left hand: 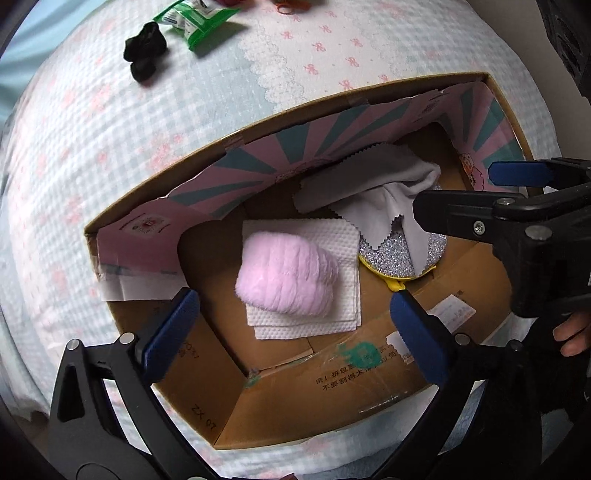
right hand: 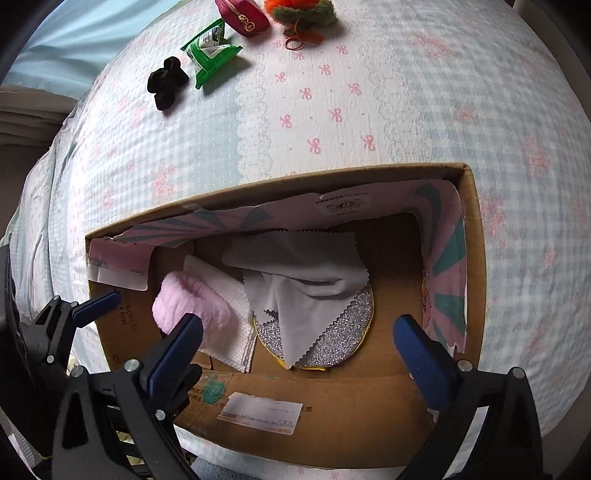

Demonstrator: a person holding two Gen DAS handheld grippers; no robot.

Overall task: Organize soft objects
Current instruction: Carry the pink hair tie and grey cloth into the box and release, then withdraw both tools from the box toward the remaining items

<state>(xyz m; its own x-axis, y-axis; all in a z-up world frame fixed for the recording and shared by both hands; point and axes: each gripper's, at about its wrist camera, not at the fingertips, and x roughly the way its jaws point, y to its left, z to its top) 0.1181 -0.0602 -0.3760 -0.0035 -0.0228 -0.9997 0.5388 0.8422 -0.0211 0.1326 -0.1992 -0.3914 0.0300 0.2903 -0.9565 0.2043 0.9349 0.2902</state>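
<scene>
An open cardboard box (left hand: 332,387) (right hand: 474,258) sits on the bed. Inside lie a pink fluffy item (left hand: 288,275) (right hand: 188,301) on white paper towels (left hand: 332,236) (right hand: 236,299), and a grey cloth (left hand: 369,184) (right hand: 295,280) draped over a silver glitter pouch (left hand: 384,258) (right hand: 332,339). My left gripper (left hand: 291,325) is open and empty above the box's near side. My right gripper (right hand: 299,347) is open and empty over the box; it shows at the right in the left wrist view (left hand: 517,206).
Beyond the box on the bedspread lie a black scrunchie (left hand: 144,51) (right hand: 166,83), a green wipes pack (left hand: 195,18) (right hand: 210,51), a maroon pouch (right hand: 243,16) and an orange-green plush (right hand: 299,13).
</scene>
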